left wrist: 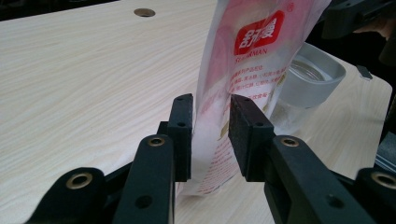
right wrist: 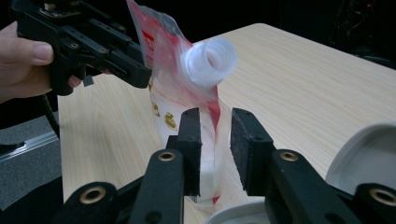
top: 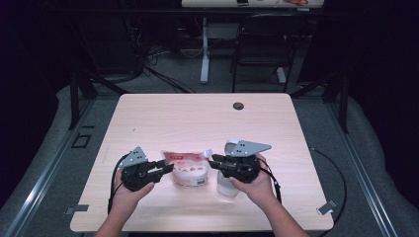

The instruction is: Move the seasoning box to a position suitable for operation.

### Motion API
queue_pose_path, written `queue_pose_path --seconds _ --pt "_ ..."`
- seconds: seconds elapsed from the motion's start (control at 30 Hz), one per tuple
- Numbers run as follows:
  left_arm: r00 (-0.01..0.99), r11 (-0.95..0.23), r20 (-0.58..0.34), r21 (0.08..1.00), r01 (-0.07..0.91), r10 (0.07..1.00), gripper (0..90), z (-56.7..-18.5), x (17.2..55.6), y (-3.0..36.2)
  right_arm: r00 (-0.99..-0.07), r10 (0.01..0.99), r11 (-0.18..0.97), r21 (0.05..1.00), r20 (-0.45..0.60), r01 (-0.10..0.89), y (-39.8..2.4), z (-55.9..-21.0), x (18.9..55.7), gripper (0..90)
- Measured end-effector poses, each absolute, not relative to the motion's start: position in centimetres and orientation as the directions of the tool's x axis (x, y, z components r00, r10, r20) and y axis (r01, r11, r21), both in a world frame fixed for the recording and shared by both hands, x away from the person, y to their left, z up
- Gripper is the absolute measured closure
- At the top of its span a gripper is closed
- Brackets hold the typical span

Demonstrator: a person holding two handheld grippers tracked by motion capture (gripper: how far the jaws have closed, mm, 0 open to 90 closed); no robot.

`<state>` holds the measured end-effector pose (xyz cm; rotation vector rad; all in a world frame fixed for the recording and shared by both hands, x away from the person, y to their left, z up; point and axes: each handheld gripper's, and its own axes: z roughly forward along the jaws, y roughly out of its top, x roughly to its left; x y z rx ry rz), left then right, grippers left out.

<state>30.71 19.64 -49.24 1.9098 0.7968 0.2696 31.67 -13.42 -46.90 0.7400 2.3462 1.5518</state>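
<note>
1. High view: The pouch stands on the worktop near the front edge, between the two claws. The left claw meets its left edge; the right claw meets its upper right corner by the white spout. A clear jar stands just right of the pouch, beneath the right hand.

2. Left gripper view: The left claw stands partly open. The pouch edge lies between its jaws; whether the pads press on it cannot be told. The jar sits behind.

3. Right gripper view: The right claw stands partly open, with a visible gap to the pouch edge between its jaws. The spout tilts above.
</note>
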Motion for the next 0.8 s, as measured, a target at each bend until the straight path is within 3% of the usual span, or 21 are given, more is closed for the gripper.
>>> queue_pose_path --seconds 0.43,0.8 --pt "0.733 -0.261 -0.159 0.867 0.424 0.661 63.2 -49.5 30.1 21.0 -0.852 0.521 0.301 0.923 0.052 0.24 -13.9 -43.2 32.1 65.1" --pt "0.708 -0.259 -0.169 0.852 0.454 0.686 56.8 -50.8 29.5 22.3 -0.891 0.452 0.328 0.919 0.053 0.221 -11.0 -41.1 33.3 66.7"
